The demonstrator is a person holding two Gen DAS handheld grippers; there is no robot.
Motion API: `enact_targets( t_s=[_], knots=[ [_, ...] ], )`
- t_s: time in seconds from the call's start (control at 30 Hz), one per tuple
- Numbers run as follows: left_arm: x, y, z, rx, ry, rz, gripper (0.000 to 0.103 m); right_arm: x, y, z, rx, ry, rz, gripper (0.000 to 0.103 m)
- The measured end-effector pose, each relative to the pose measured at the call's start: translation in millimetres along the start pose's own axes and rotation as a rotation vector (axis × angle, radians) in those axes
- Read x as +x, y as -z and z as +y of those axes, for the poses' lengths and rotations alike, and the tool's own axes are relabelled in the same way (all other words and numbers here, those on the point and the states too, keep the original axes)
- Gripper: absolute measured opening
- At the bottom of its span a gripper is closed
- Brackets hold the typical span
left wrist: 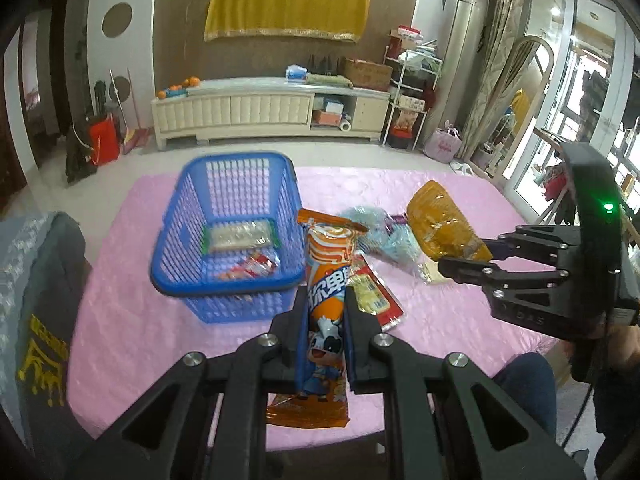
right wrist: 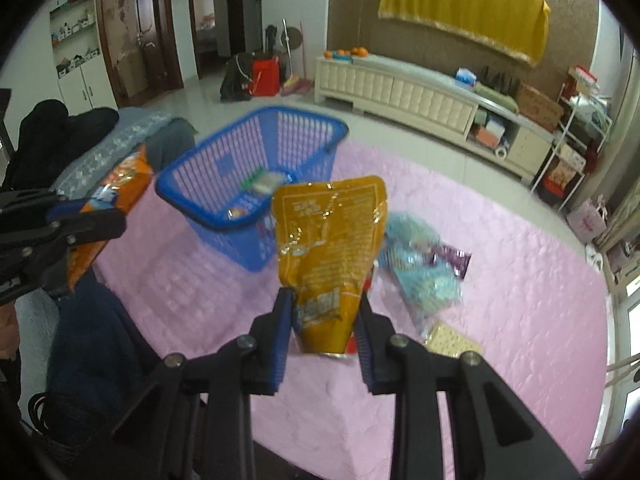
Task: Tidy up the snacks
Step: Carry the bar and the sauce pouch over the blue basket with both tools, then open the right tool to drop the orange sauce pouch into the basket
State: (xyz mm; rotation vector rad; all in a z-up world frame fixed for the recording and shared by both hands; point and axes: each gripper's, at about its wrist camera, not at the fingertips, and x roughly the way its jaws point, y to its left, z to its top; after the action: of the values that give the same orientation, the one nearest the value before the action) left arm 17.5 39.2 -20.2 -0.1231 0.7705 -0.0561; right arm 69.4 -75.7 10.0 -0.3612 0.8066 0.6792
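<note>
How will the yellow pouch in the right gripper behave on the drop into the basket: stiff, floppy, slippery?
Probably floppy: the yellow pouch creases and leans above the right gripper, which pinches only its lower end. The glossy film looks slick, so it may slip. It seems light, likely to flutter into the blue basket rather than fall straight.

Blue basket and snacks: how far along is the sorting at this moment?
Done: a few packets already lie in the blue basket.

In hand: the left gripper clamps an orange cartoon wrapper; the right gripper clamps a yellow pouch.

Left: a light-blue bag, a purple packet, a cracker pack and a red-edged packet remain on the pink cloth.
</note>
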Motion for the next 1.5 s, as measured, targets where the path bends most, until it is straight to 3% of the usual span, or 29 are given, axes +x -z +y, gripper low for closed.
enact_targets(
  t_s=[0.27, 0.67, 1.1, 1.5],
  knots=[
    [-10, -31, 28, 0.021, -0.027, -0.031, 0.013, -14, -41, 23, -0.011, -0.02, -0.063, 0.034],
    [8, -52, 76, 0.005, -0.053, -0.039, 0.013, 36, -89, 55, -0.047, -0.072, -0.028, 0.034],
    [44, -55, 101, -0.024, -0.029, -0.006, 0.013, 105, -96, 53, 0.024, -0.1, 0.091, 0.034],
    [52, -54, 107, -0.048, -0.031, 0.012, 0.013, 131, -86, 53, 0.023, -0.099, 0.147, 0.035]
  ],
)
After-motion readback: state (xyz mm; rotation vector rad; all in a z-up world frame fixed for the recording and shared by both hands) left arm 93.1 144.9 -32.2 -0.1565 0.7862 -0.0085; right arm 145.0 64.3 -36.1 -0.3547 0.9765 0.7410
